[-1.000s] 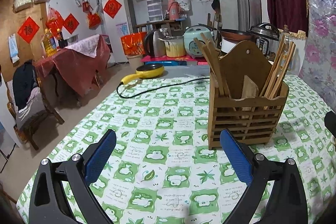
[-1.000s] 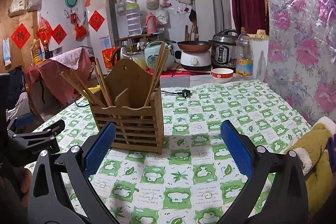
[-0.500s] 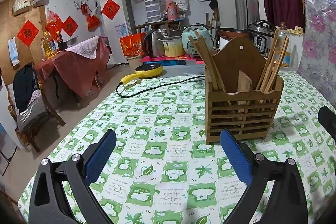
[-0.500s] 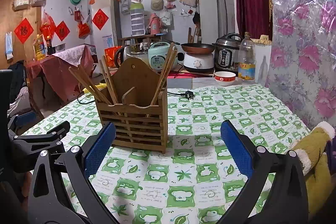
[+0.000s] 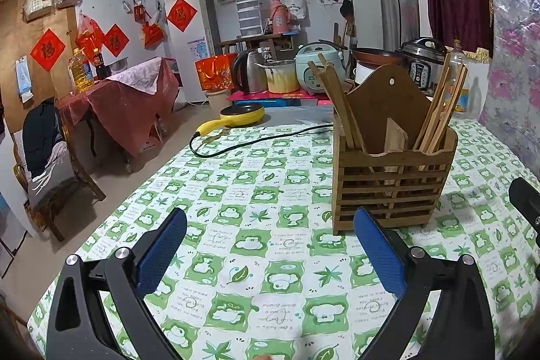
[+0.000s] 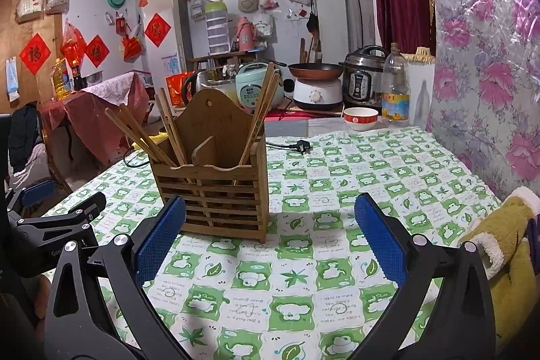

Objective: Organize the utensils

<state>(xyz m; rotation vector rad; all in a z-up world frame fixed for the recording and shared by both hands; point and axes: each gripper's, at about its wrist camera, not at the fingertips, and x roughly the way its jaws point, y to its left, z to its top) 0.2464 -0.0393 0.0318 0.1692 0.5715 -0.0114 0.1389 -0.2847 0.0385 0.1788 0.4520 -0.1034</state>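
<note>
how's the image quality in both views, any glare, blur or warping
Left wrist view: strong fisheye bending with dark corners; the wooden holder and the open left claw look sharp. Right wrist view: same warping, a blown-out ceiling light at top left, sheen on the floral wall covering, and a soft shadow on the tablecloth in front of the holder; right claw open.

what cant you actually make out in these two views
- Chopsticks' lower ends, both views: hidden behind the slats of the wooden holder.
- Holder's back, both views: its tall backboard blocks it.
- Left gripper and right gripper: bodies cut off by the bottom edge.
- Tablecloth print: too small to read fully.
</note>
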